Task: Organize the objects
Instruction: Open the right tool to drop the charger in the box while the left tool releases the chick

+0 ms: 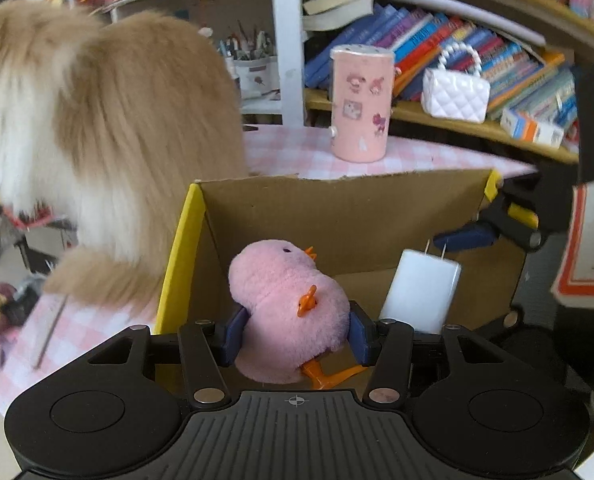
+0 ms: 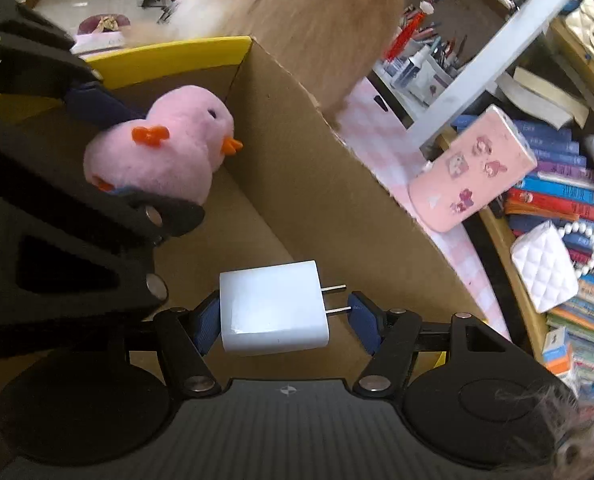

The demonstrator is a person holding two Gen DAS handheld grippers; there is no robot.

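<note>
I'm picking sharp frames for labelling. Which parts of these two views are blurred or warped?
Left wrist view: the furry animal is soft with motion blur, the shelf edges bow from fisheye, and the pink plush chick is sharp. Right wrist view: the white charger is crisp, and the books curve toward the rim.

You had a table under a pink checked cloth [image 1: 297, 152], with the cardboard box [image 1: 337, 208] and a stickered pink cylinder [image 1: 361, 104] standing on it (a furry animal [image 1: 109, 120] stood there too).
</note>
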